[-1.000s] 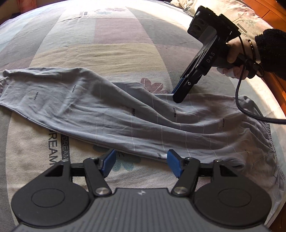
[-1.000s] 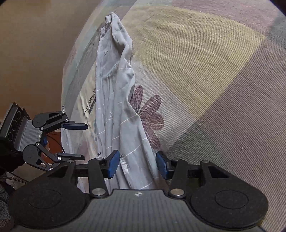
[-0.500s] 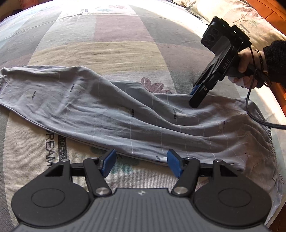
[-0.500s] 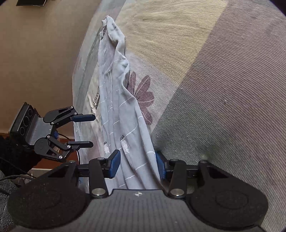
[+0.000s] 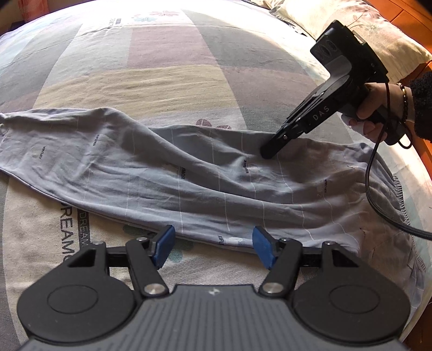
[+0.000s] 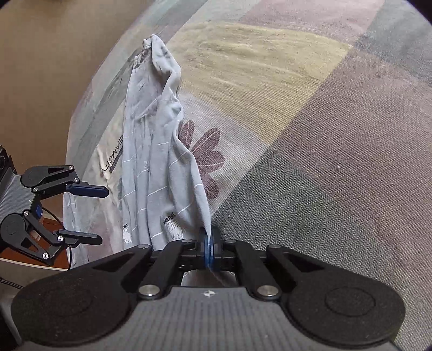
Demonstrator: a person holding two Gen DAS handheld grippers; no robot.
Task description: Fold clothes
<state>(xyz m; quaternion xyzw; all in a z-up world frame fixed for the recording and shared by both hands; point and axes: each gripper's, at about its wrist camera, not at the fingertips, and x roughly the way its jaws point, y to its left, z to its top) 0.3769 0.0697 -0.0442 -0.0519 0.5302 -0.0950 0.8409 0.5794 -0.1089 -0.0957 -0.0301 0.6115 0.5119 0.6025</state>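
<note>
A pair of grey trousers (image 5: 189,172) with thin white lines and small printed words lies stretched across the bed, legs to the left, waist to the right. My left gripper (image 5: 213,247) hovers open just short of the near edge of the cloth, nothing between its blue pads. My right gripper (image 6: 210,249) is shut on the far edge of the grey trousers (image 6: 159,151), a fold pinched between its pads. In the left wrist view the right gripper (image 5: 270,152) presses into the cloth, held by a hand (image 5: 375,108). The open left gripper (image 6: 94,213) shows in the right wrist view.
The bed cover (image 5: 172,48) is a patchwork of muted blocks with a flower print and "DREAM" lettering (image 5: 73,235). A floral pillow (image 5: 359,24) lies at the far right. A black cable (image 5: 378,194) hangs from the right gripper over the waistband. The bed's edge runs along the right.
My right gripper came down onto the far edge of the trousers and went from open to shut on the cloth. The left gripper stayed open and almost still.
</note>
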